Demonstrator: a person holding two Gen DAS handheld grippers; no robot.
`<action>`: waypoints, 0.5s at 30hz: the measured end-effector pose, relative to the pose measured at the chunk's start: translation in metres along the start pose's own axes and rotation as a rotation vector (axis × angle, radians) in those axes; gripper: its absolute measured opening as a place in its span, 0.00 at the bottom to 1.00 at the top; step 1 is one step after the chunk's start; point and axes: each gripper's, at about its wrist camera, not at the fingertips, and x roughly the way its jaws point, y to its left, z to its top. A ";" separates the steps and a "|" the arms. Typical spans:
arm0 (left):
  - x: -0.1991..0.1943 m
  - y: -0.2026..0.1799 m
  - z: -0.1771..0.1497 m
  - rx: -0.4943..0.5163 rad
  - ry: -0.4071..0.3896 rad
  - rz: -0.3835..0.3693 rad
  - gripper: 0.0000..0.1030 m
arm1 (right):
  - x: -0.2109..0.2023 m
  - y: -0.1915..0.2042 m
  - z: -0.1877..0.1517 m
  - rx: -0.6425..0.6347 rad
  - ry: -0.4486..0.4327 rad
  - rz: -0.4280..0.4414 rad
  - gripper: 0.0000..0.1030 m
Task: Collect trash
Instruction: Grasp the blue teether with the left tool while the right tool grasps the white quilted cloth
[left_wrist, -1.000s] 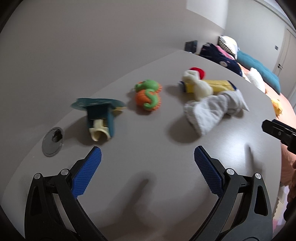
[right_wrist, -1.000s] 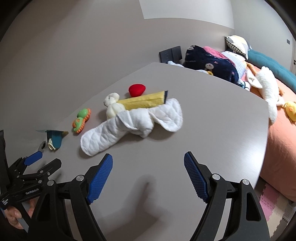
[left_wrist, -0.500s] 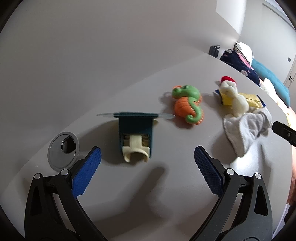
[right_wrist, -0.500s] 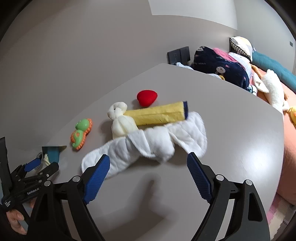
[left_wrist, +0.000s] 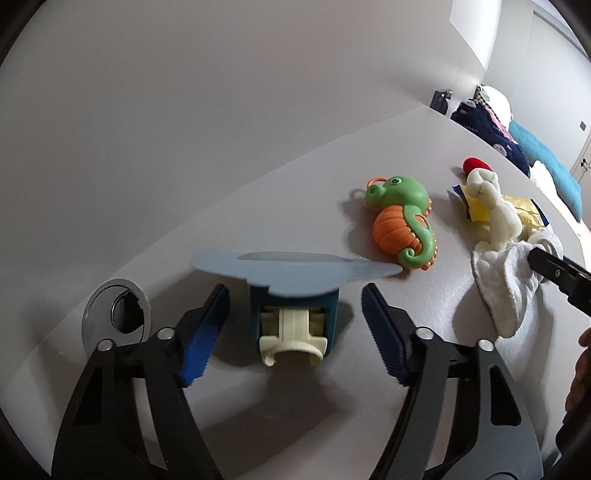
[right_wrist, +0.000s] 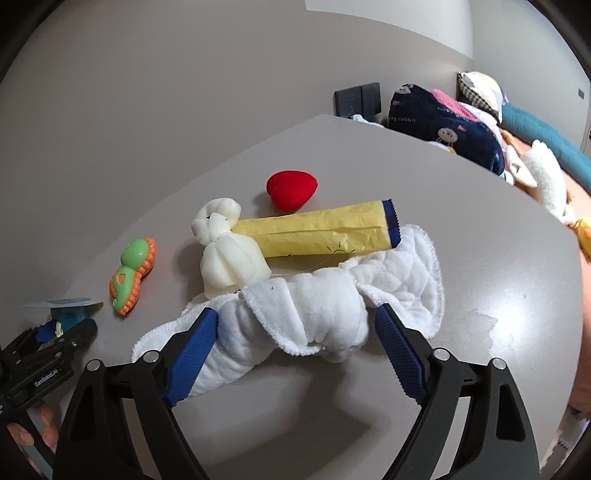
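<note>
In the left wrist view, a small teal box with a pale blue card lid (left_wrist: 295, 275) and a cream plastic piece (left_wrist: 293, 338) lies on the grey table (left_wrist: 258, 206). My left gripper (left_wrist: 295, 332) is open, with its jaws on either side of the box. In the right wrist view, my right gripper (right_wrist: 295, 350) is open around a rolled white cloth (right_wrist: 306, 310). Behind it lie a yellow wrapper (right_wrist: 325, 229), a cream knotted cloth (right_wrist: 229, 258) and a red heart (right_wrist: 291, 188).
A green and orange seahorse toy (left_wrist: 402, 221) lies between the two groups. A metal cable grommet (left_wrist: 116, 314) is set in the table at the left. A bed with pillows and plush toys (right_wrist: 461, 125) stands past the table's far edge. The wall runs behind the table.
Both grippers have moved forward. The left one swung left and closed in on the teal box; the right one advanced until its jaws flank the white cloth.
</note>
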 end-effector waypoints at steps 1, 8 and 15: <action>0.001 0.001 0.000 -0.004 -0.001 -0.003 0.64 | 0.002 0.001 -0.001 -0.003 0.008 -0.002 0.67; -0.002 0.006 -0.001 -0.012 -0.022 0.005 0.34 | 0.005 0.006 -0.006 -0.042 0.014 0.019 0.44; -0.008 0.005 0.000 -0.021 -0.048 0.010 0.34 | -0.007 0.001 -0.012 -0.022 -0.014 0.074 0.37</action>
